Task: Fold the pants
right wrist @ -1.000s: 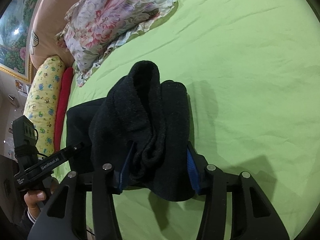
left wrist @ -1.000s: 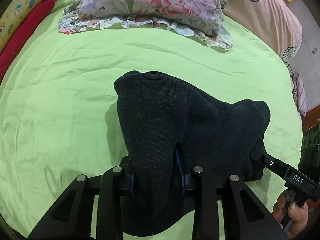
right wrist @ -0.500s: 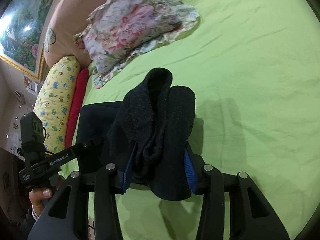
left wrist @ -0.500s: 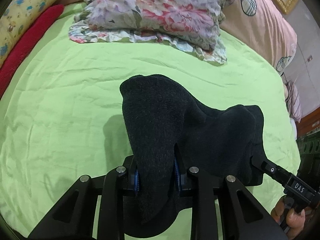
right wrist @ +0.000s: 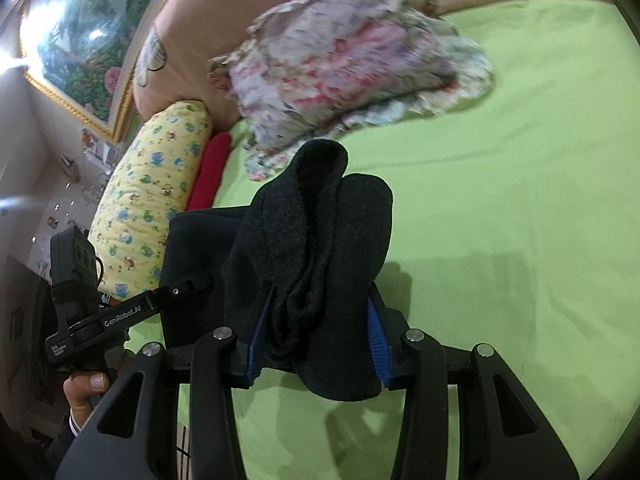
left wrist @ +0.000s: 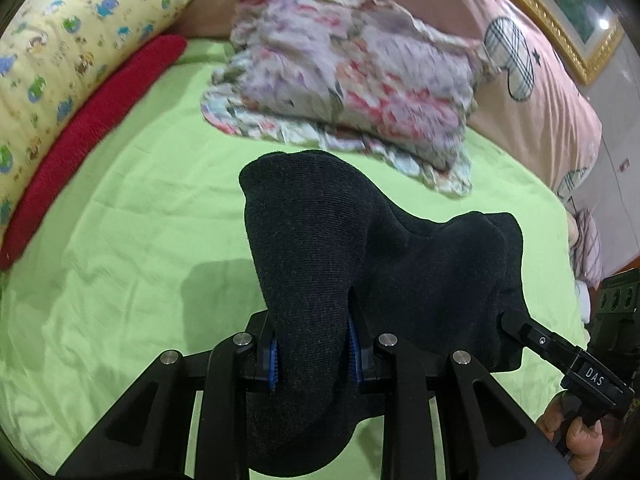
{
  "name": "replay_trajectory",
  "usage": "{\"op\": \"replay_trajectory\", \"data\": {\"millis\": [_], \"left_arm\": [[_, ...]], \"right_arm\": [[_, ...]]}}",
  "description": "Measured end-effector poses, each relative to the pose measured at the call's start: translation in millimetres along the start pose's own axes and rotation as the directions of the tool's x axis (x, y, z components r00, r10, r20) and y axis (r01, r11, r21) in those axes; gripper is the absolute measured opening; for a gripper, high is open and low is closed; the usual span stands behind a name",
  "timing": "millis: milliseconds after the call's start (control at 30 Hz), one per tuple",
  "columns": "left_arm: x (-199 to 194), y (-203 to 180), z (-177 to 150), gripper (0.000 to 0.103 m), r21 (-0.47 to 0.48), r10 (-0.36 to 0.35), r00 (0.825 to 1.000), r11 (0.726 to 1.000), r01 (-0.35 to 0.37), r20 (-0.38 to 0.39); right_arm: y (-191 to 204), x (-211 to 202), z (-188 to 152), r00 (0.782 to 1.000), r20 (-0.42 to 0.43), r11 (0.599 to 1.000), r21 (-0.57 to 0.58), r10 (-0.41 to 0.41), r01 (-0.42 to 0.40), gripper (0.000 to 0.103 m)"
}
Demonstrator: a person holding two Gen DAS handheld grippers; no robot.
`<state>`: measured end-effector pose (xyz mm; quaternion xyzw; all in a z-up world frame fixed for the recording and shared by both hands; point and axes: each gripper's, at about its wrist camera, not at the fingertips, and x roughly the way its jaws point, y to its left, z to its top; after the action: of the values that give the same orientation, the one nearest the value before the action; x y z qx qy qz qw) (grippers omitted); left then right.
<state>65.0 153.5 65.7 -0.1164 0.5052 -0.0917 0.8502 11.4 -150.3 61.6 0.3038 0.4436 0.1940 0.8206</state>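
Left wrist view first: your left gripper [left wrist: 314,350] had its jaws narrowly set and clamped on a thick bunch of the black pants [left wrist: 360,264]. Compared with a second earlier, the green bed sheet [left wrist: 120,240] sat further below and more of the floral pillow [left wrist: 344,84] and the yellow bolster [left wrist: 68,44] had come into frame, so you'd lifted the cloth clear of the bed. The pants draped between both tools, hanging rather than lying flat. The gripper pointed steeply down, its jaws having nipped in a touch tighter on the cloth.

Right wrist view: your right gripper [right wrist: 316,338] had its jaws partly open but pressed on a fat, doubled-up wad of the same pants. It was tilted down less steeply than the left one, and it had risen too, with more of the painting [right wrist: 76,40] showing. The other hand [right wrist: 86,394] gripped its handle at lower left.

My guess is that was the carry-over for a fold, so the lay-down was next.
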Motion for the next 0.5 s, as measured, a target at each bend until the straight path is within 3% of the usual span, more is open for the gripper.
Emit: {"op": "replay_trajectory", "data": {"millis": [267,500], "left_arm": [[10.2,9.0,32.8,0.026,-0.024,0.022,1.0,0.999,-0.021,0.016],[29.1,16.3,44.1,0.026,-0.046,0.051,0.999,0.998,-0.051,-0.002]], "right_arm": [[13.2,20.4,34.7,1.0,0.015,0.999,-0.04,0.004,-0.004,0.045],[10.0,45.3,52.2,1.0,-0.025,0.999,-0.048,0.003,-0.004,0.045]]}}
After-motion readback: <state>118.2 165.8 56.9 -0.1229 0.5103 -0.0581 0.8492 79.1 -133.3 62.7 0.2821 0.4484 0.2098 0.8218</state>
